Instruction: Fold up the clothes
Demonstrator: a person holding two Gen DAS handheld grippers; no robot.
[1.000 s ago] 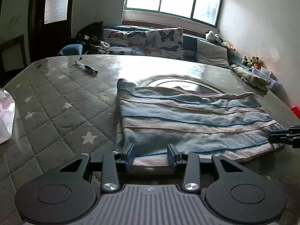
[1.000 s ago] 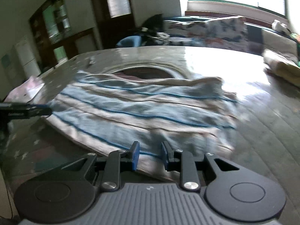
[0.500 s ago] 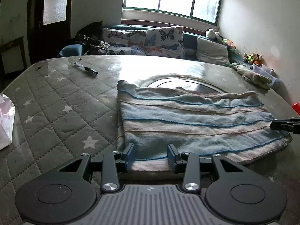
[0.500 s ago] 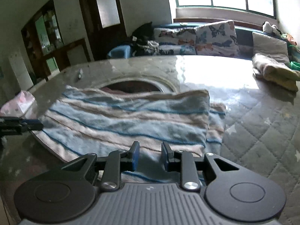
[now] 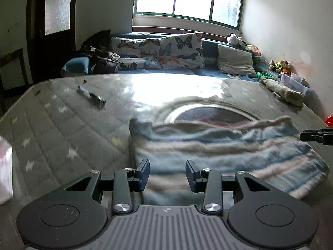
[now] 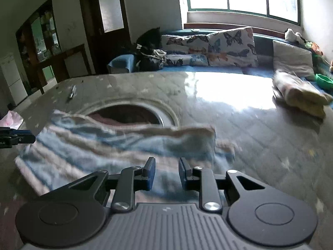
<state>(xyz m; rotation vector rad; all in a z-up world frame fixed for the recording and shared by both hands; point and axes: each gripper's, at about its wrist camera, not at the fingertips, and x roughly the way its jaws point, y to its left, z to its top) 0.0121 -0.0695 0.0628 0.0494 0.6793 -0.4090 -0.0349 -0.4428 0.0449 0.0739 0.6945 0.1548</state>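
One striped towel (image 5: 218, 152) lower centre on quilted surface (image 5: 62, 125); left gripper (image 5: 167, 171) and right gripper (image 6: 164, 170) fingers spread, empty; one pen (image 5: 91, 96) upper left.

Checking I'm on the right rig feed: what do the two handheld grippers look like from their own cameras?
Both match: the left gripper and right gripper have matte black linkage arms with silver pivot screws, round black discs on either side, a grey ribbed centre plate with a small logo, and blue-faced finger pads. No cables, hands or sleeves show.
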